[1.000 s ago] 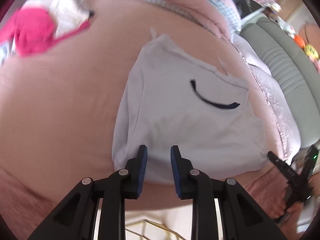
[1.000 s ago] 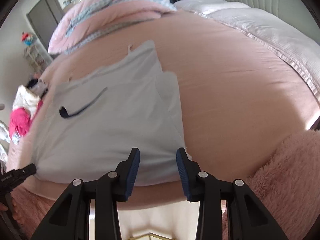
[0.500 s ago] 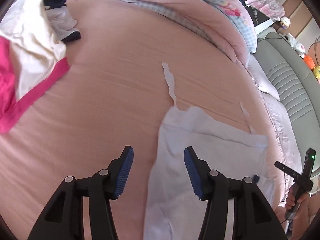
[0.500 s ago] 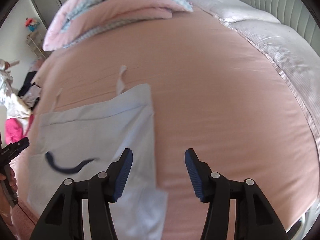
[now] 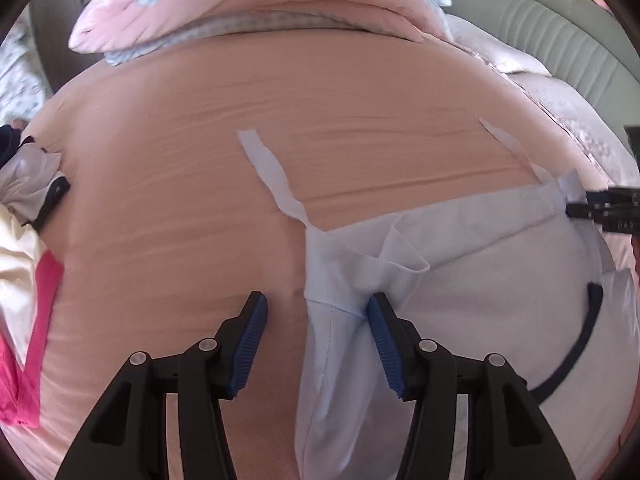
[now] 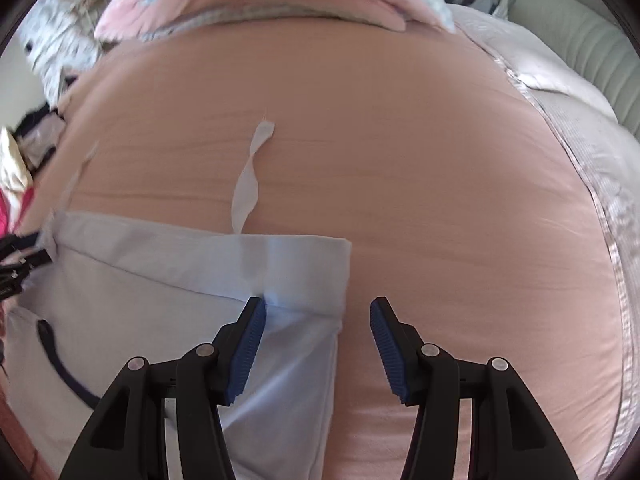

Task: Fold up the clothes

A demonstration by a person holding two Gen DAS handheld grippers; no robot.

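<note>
Left gripper (image 5: 316,344) & right gripper (image 6: 318,346): black frames w/ silver screws, ribbed blue pads on fingers (image 5: 249,345).

Pale blue garment (image 5: 472,264) with a navy curved mark (image 5: 580,344) lies on a plain peach-pink bedsheet (image 5: 320,112).

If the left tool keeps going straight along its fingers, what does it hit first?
Probably the light blue garment's folded corner: the open left tool straddles its edge, with the pink bedsheet beneath. Depth is hard to judge.
</note>
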